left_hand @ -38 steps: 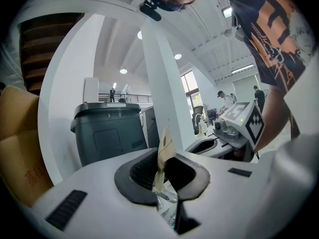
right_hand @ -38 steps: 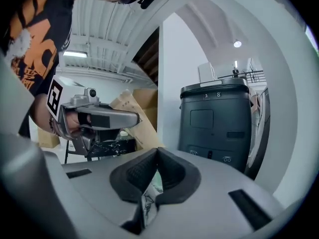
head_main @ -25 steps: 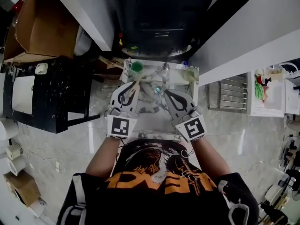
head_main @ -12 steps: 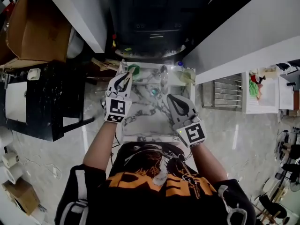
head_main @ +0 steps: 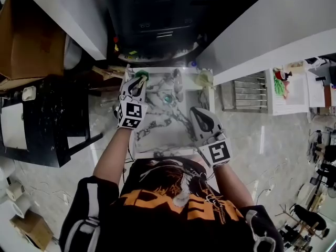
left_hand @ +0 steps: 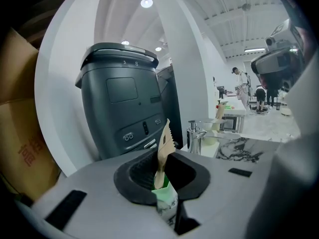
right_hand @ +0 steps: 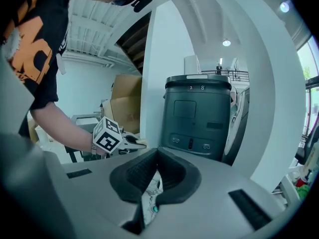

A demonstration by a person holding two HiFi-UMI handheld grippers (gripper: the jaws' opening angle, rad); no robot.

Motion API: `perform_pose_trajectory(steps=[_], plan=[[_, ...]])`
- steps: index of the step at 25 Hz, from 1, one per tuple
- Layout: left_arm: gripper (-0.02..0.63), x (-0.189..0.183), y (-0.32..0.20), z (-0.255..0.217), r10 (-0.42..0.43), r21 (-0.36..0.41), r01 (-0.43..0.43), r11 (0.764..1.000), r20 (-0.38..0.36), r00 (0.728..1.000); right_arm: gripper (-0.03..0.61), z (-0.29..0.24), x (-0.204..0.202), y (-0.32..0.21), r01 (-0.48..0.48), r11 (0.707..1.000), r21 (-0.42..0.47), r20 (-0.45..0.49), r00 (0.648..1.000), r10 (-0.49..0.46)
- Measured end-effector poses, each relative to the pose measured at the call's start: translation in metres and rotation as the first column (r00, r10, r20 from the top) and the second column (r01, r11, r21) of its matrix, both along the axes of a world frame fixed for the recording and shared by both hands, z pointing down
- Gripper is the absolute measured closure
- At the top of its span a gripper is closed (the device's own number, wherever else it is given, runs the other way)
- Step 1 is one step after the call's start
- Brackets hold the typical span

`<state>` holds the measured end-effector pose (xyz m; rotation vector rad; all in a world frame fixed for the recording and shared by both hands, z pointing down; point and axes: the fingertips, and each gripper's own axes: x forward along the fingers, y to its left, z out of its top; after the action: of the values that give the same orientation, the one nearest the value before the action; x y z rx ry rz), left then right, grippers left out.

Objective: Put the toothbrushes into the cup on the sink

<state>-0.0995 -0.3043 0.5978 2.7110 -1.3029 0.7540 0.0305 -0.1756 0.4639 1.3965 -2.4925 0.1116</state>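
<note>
The left gripper (head_main: 137, 83) pinches 1 toothbrush (left_hand: 163, 143) right over the green cup (left_hand: 164, 199). The right gripper (head_main: 197, 111) is closed and empty.

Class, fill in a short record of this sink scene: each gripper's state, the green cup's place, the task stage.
Left gripper: shut on a wooden toothbrush, bristle end up
Green cup: directly below the toothbrush, at the sink's far left corner
Right gripper: shut, empty, above the sink basin
Task stage: toothbrush held, not yet released
</note>
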Motion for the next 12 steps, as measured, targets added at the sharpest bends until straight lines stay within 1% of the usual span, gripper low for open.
perform_pose_trajectory(steps=[2, 3, 5, 6, 10, 12], plan=[[0.563, 0.005, -0.001, 0.004, 0.016, -0.003, -0.016, 1.000, -0.008, 1.000, 0.565, 0.001, 0.003, 0.002, -0.017, 1.000, -0.004, -0.004, 1.000, 0.017], [0.535, 0.006, -0.002, 0.004, 0.025, 0.000, -0.025, 1.000, -0.018, 1.000, 0.565, 0.001, 0.004, 0.002, -0.022, 1.000, -0.006, -0.007, 1.000, 0.022], [0.442, 0.008, -0.002, 0.003, 0.042, 0.010, -0.042, 0.999, -0.039, 0.998, 0.565, 0.003, 0.004, 0.002, -0.026, 1.000, -0.006, -0.013, 1.000, 0.026], [0.413, 0.008, -0.002, 0.001, 0.051, 0.017, -0.051, 0.999, -0.044, 0.998, 0.565, 0.003, 0.003, 0.002, -0.026, 1.000, -0.005, -0.016, 1.000, 0.025], [0.397, 0.011, 0.005, -0.005, 0.085, 0.046, -0.082, 0.996, -0.059, 0.995, 0.565, 0.004, -0.001, 0.002, -0.021, 1.000, 0.000, -0.018, 1.000, 0.021], [0.389, 0.012, 0.010, -0.010, 0.100, 0.057, -0.096, 0.994, -0.077, 0.992, 0.565, 0.003, -0.004, 0.002, -0.015, 1.000, 0.002, -0.020, 1.000, 0.015]])
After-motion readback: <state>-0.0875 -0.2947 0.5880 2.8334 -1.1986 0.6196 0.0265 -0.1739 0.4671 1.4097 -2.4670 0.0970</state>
